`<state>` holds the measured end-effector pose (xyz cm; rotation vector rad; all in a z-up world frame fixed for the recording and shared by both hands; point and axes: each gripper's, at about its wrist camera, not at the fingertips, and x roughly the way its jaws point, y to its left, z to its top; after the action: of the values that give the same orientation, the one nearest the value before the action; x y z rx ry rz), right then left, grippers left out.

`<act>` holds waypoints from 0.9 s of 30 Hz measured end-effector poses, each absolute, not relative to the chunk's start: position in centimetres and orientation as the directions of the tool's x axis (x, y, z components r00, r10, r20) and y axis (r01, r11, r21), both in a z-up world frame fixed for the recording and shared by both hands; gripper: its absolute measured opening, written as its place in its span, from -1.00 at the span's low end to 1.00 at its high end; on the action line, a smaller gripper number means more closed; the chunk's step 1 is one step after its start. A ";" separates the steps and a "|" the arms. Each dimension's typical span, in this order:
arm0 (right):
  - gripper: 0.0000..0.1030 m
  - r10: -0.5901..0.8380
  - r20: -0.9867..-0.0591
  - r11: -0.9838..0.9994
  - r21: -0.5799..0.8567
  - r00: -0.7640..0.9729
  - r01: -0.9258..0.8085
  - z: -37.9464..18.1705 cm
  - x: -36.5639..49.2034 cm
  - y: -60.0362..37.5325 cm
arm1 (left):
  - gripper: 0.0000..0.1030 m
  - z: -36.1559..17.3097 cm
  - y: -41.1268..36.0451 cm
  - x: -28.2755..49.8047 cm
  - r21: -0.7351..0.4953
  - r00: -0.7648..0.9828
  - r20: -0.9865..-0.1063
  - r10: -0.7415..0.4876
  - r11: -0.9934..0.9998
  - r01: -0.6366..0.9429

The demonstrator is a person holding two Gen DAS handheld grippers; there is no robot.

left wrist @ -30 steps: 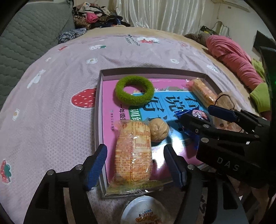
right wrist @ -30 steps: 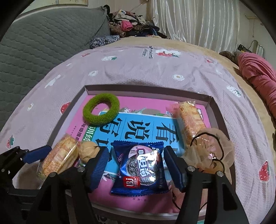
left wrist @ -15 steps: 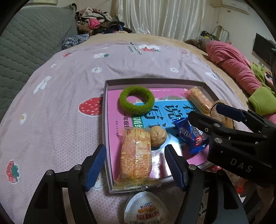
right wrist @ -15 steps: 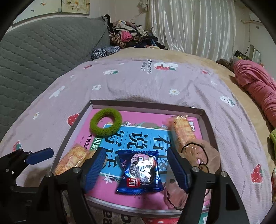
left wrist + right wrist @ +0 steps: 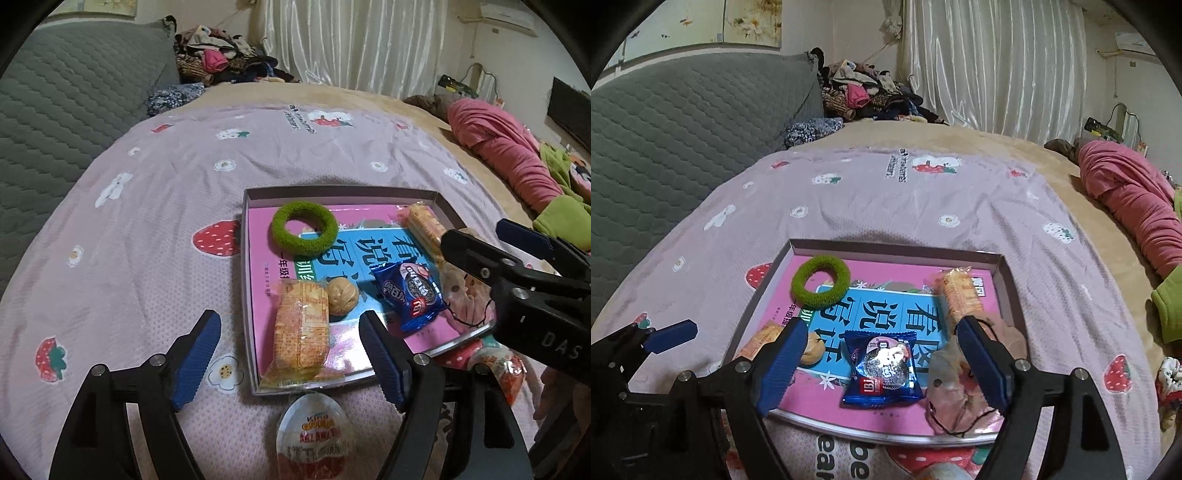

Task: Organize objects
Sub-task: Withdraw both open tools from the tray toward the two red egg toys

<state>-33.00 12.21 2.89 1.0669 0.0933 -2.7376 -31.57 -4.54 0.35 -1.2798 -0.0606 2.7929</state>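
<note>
Left gripper (image 5: pixel 288 363): jaws apart, empty.
Right gripper (image 5: pixel 886 367): jaws apart, empty.
Tray (image 5: pixel 343 192): holds green ring (image 5: pixel 304 229), blue cookie packet (image 5: pixel 882 371), walnut (image 5: pixel 342 296).

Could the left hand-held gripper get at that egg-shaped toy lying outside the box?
Probably yes. The left hand-held gripper is open and holds nothing, and the egg-shaped toy lies on the bedspread just outside the box, with nothing on it.

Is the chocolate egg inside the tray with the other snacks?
No, the chocolate egg lies on the bedsheet just outside the near edge of the tray.
</note>
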 end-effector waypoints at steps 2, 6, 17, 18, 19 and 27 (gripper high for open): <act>0.64 -0.161 -0.672 -0.978 0.011 -0.723 0.207 3.5 -32.6 12.4 | 0.54 1.3 -4.7 -31.1 -0.065 -0.663 -0.745 0.072 -0.997 -0.036; 0.65 -0.152 -0.668 -0.980 0.003 -0.729 0.201 4.7 -31.7 12.9 | 0.57 3.2 -5.2 -30.0 -0.072 -0.681 -0.730 0.066 -0.997 -0.020; 0.73 -0.154 -0.637 -0.978 -0.011 -0.756 0.208 9.1 -28.6 13.7 | 0.59 8.0 -5.3 -27.0 -0.043 -0.717 -0.697 0.021 -0.999 0.012; 0.73 -0.153 -0.629 -0.978 -0.013 -0.762 0.208 9.7 -28.1 13.8 | 0.59 8.4 -5.3 -26.8 -0.041 -0.719 -0.695 0.019 -0.999 0.013; 0.73 -0.153 -0.625 -0.978 -0.015 -0.765 0.209 10.1 -27.8 13.8 | 0.59 9.0 -5.4 -26.3 -0.039 -0.724 -0.690 0.015 -0.999 0.018; 0.75 -0.153 -0.592 -0.976 -0.034 -0.791 0.215 13.4 -24.7 14.0 | 0.60 12.3 -5.2 -23.4 -0.025 -0.748 -0.663 0.002 -0.999 0.020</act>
<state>-24.73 14.04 13.45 0.9126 0.1479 -2.7980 -23.35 -5.21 12.33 -1.1180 -0.0483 2.9461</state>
